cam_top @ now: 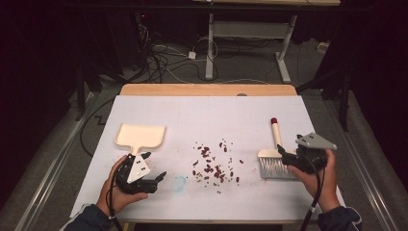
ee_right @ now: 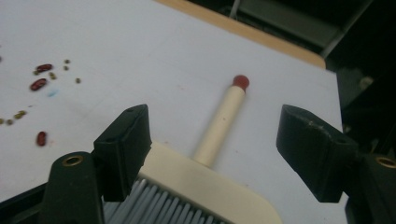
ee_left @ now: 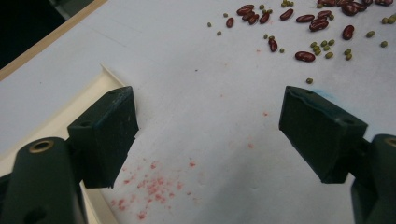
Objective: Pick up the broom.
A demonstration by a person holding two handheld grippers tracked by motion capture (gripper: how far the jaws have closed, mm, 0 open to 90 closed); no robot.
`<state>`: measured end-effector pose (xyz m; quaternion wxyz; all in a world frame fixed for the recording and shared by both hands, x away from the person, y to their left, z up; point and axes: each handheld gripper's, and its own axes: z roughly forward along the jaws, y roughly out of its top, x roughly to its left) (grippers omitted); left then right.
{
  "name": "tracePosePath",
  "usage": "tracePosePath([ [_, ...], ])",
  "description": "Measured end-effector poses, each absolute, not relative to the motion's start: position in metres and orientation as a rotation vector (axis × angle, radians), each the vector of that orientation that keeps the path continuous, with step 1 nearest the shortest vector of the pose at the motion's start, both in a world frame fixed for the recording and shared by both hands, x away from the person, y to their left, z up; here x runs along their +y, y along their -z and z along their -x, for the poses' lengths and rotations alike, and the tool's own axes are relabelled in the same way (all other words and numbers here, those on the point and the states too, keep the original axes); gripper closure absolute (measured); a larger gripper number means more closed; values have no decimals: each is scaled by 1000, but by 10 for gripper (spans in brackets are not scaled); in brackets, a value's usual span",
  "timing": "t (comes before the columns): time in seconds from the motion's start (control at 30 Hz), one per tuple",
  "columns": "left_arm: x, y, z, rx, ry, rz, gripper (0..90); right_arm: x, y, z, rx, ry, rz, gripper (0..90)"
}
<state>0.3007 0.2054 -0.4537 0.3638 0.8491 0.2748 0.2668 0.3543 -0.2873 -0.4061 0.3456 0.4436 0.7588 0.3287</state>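
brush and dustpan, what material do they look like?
Brush: cream handle and head look like smooth matte plastic, red tip possibly rubber; grey bristles look synthetic. Dustpan: same cream, thin moulded rim, likely plastic. Painted wood can't be ruled out.

Overhead light is brightening the white table while the room toward 12 o'clock is lying in deep shadow. The high view is looking soft and grainy. In both gripper views the near fingers are blurring slightly; shadows are staying faint.
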Motion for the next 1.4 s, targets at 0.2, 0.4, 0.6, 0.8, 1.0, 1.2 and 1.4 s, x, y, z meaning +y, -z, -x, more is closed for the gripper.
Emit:
tracePosePath([
  [0.2,205,454,-301,710,-679,-2189,190,-292,406,-401,2051,-797,-1321,257],
  [0.4,204,455,-301,707,-672,-2193,191,-283,435,-461,2194,-612,-1534,356],
  [0.6,204,456,-300,703,-661,-2206,191,-282,448,-486,2222,-527,-1636,512],
  [0.8,203,455,-300,701,-649,-2209,191,-272,445,-490,2239,-467,-1645,634],
  [1.0,201,456,-300,692,-641,-2219,191,-271,445,-491,2224,-483,-1680,691],
  [1.2,200,456,-300,689,-634,-2225,191,-273,445,-489,2222,-516,-1679,701],
  [1.4,202,455,-299,700,-633,-2217,191,-281,437,-473,2169,-676,-1610,702],
])
